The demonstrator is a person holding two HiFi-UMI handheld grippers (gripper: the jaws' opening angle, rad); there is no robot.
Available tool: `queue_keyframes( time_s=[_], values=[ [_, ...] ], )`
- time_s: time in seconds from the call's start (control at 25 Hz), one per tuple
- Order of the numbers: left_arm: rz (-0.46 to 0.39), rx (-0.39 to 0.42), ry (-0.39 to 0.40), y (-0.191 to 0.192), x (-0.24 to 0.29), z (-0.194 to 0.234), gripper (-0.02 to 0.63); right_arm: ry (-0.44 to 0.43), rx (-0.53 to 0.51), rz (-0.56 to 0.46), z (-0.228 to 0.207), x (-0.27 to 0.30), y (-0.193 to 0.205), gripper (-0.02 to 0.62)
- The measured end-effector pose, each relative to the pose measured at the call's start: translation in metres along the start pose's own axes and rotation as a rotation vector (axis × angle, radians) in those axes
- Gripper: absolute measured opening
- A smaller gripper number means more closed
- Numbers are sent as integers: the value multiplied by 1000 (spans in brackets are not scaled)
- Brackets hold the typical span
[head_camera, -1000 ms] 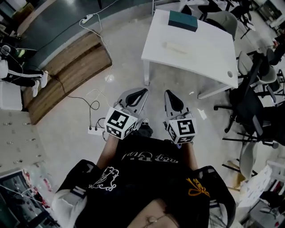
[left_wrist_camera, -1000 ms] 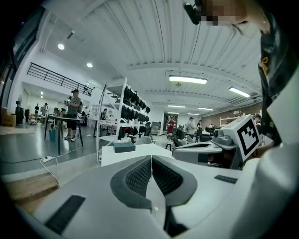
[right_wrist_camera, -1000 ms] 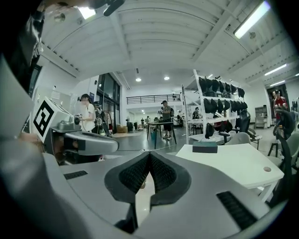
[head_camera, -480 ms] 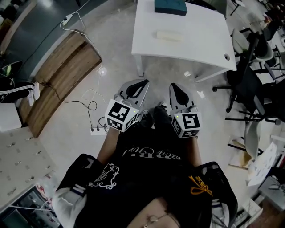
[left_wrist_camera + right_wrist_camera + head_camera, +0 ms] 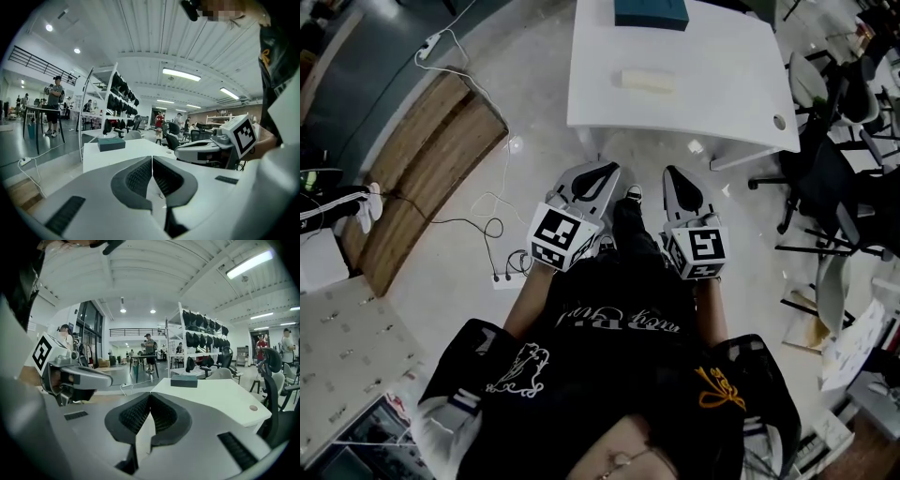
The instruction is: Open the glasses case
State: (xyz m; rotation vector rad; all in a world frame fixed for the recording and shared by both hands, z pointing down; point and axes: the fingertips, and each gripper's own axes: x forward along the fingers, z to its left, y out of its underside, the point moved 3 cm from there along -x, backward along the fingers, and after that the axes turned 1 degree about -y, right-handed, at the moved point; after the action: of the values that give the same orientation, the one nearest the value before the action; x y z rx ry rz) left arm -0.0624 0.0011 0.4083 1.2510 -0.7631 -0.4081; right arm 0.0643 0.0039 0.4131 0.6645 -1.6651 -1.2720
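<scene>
The left gripper (image 5: 152,159) has its jaws pressed together, the ribbed pads meeting along their tips with nothing between them. The right gripper (image 5: 150,395) is the same: jaws closed tight and empty. In the head view both are held side by side in front of the person's black shirt (image 5: 619,319), above the pale floor (image 5: 469,281), and both point toward a white table (image 5: 722,94) that is well apart from them. One shoe (image 5: 633,194) shows on the floor between the two grippers.

On the table lies a pale oblong case (image 5: 642,81), near the front edge; this is probably the glasses case, though it is too small to be sure. It is closed and untouched. Behind it, at the far edge, sits a dark teal box (image 5: 652,13).

To the left of the table is a low wooden platform (image 5: 431,159), with a cable (image 5: 487,220) trailing across the floor beside it. Black office chairs (image 5: 825,187) crowd the right side
</scene>
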Motion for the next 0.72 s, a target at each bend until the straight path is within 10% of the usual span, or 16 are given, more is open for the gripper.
queue_keyframes(
  time_s=[0.72],
  values=[
    [115,5,-67,-18,185,90,21,-114,-178,156,-170,188,7,62]
  ],
)
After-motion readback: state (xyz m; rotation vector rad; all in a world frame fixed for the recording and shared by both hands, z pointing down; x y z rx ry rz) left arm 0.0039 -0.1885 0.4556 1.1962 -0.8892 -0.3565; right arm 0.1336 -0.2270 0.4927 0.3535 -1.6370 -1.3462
